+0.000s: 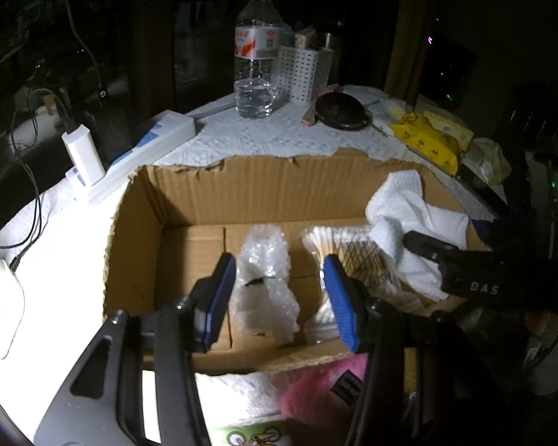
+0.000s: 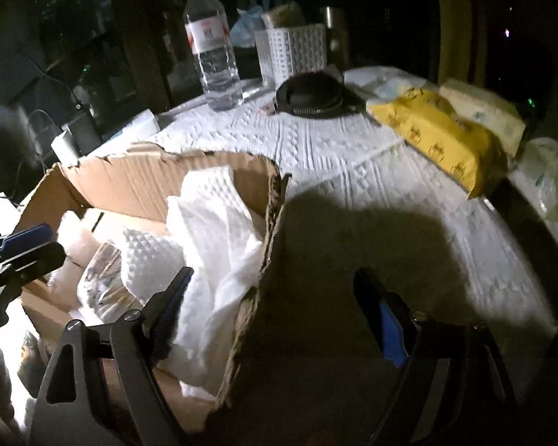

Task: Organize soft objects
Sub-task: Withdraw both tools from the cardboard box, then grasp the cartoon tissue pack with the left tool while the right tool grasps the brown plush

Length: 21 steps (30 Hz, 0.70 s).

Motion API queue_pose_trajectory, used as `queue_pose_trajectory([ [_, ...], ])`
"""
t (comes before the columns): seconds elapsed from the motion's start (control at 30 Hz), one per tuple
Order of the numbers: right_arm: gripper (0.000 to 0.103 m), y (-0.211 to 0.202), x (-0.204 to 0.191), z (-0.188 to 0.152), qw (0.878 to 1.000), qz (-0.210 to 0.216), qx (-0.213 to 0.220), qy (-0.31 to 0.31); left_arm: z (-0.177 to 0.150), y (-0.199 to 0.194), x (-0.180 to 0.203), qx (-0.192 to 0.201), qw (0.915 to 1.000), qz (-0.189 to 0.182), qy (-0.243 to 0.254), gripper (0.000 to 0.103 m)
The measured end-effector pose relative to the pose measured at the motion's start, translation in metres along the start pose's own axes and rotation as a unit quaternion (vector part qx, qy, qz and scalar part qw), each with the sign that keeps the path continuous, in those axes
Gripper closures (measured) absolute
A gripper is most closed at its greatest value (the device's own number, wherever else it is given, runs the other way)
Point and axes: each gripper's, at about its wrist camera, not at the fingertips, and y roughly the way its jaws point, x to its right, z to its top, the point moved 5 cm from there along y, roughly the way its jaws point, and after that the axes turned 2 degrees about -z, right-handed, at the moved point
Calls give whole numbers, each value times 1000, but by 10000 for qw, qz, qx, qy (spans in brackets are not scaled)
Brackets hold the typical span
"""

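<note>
An open cardboard box (image 1: 241, 189) holds a piece of bubble wrap (image 1: 264, 282), a clear bag of cotton swabs (image 1: 353, 256) and a crumpled white paper towel (image 1: 409, 204). My left gripper (image 1: 278, 264) hangs over the box's near wall. Its blue pads stand apart on either side of the bubble wrap, which lies on the box floor untouched. My right gripper (image 2: 272, 273) is wide open and straddles the box's right wall (image 2: 275, 200). One finger is above the paper towel (image 2: 219, 230), the other outside the box. A pink fluffy thing (image 1: 316, 390) lies just in front of the box.
On the white-covered table (image 2: 334, 141) behind the box stand a water bottle (image 1: 255, 55), a white perforated basket (image 1: 301, 70) and a black round case (image 1: 340, 111). A yellow wipes pack (image 2: 439, 141) and tissue packs lie on the right. A power strip with a charger (image 1: 130, 152) lies on the left.
</note>
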Motion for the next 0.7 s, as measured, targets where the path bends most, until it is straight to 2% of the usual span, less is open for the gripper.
queue_pose_trajectory([
  [0.13,15,-6,-1,2,9999,11,119,-13,0,0,1,13,10000,-2,23,52],
  [0.33,15,-38,-8,8,9983,-114,545,-152,0,-3,5,43,10000,56,36,52],
  [0.57,15,-71,-14,7,9960,-195,837,-235,2,-16,13,177,9996,196,114,51],
  [0.6,15,-74,-15,7,9957,-206,866,-247,2,-17,14,181,9996,188,119,50],
  [0.67,15,-81,-18,7,9952,-208,922,-269,1,-21,17,195,9996,159,124,35],
  [0.7,15,-85,-19,6,9949,-215,948,-272,1,-24,19,226,9996,114,103,34],
])
